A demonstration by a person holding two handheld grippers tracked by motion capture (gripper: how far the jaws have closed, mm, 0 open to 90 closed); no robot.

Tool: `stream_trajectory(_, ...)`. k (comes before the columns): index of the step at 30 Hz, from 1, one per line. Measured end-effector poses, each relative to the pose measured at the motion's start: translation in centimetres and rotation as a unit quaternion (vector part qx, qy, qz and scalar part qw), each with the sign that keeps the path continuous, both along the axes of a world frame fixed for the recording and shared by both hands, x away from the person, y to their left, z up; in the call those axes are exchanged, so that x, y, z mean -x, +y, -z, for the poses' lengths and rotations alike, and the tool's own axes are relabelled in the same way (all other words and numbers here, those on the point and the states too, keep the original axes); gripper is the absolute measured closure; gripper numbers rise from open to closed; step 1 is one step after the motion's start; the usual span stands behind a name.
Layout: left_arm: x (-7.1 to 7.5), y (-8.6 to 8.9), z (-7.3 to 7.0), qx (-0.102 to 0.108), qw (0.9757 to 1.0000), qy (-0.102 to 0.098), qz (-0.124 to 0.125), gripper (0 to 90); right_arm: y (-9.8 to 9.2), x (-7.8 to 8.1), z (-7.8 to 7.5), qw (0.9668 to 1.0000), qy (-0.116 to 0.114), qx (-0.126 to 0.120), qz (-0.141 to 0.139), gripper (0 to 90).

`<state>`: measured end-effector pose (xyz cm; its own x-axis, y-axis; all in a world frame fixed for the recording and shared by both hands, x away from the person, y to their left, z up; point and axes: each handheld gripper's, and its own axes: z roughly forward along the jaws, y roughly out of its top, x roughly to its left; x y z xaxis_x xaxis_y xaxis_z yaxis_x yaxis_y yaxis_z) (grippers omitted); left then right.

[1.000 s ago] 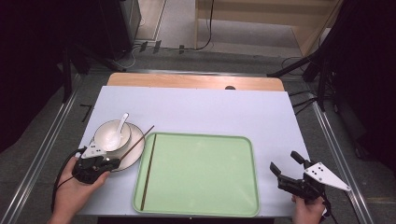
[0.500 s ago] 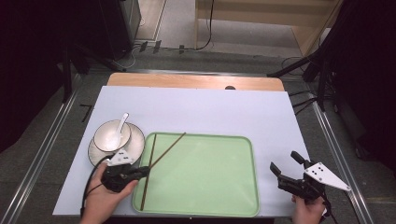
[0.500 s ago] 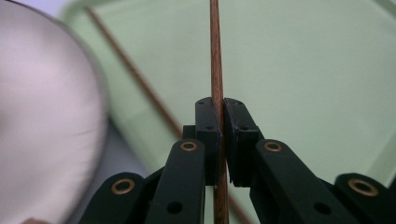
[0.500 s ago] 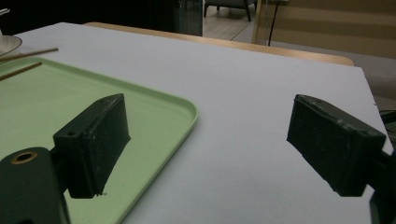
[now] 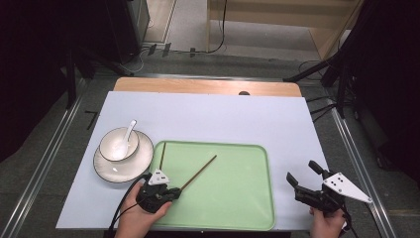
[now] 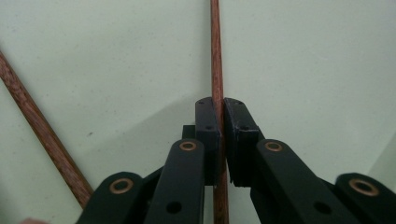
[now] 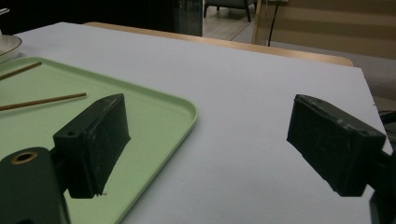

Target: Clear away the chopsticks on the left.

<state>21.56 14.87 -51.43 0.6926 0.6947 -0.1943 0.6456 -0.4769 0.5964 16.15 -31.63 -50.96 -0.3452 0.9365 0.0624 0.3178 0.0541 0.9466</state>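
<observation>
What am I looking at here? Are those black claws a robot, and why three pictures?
No robot: a person holds a two-jaw gripper in each hand. The high view looks down on the table; the other two cameras ride on the grippers. On the table lie a green tray and a bowl with a spoon, set on a plate. The left gripper is shut on one chopstick over the tray; a second chopstick lies beside it. The right gripper is open, holding nothing.

left gripper [image 5: 174, 191] moved onto tray [image 5: 237, 218], chopstick [image 5: 198, 172] swung right
</observation>
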Motion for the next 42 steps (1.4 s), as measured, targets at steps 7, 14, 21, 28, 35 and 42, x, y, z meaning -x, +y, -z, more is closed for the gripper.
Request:
stream_trajectory(7,0.4,-0.4,0.0,-0.017,0.9996,-0.022,-0.003,83.2,0.0,0.0,0.0,1.0000,0.000,0.000,0.000,12.8)
stream_trajectory(14,0.2,-0.7,-0.4,-0.008,0.9996,-0.023,0.012,67.7,-0.1,0.1,-0.1,1.0000,-0.002,0.001,0.004,12.8)
stream_trajectory(21,-1.8,-3.7,-2.0,0.018,0.9980,-0.053,0.028,81.2,-0.1,0.0,0.0,1.0000,0.000,0.000,0.006,12.8)
stream_trajectory(28,-4.1,-8.5,-1.2,-0.003,0.9978,-0.044,0.049,90.0,-0.1,0.0,0.1,1.0000,-0.001,-0.003,0.003,12.8)
stream_trajectory(35,-6.4,-10.4,0.4,-0.018,0.9990,-0.031,0.028,90.0,0.0,-0.1,0.2,1.0000,0.002,-0.004,-0.002,12.8)
stream_trajectory(42,-7.8,-8.9,0.3,-0.027,0.9985,-0.039,-0.026,90.0,0.1,-0.2,0.2,1.0000,0.002,-0.003,-0.006,12.8)
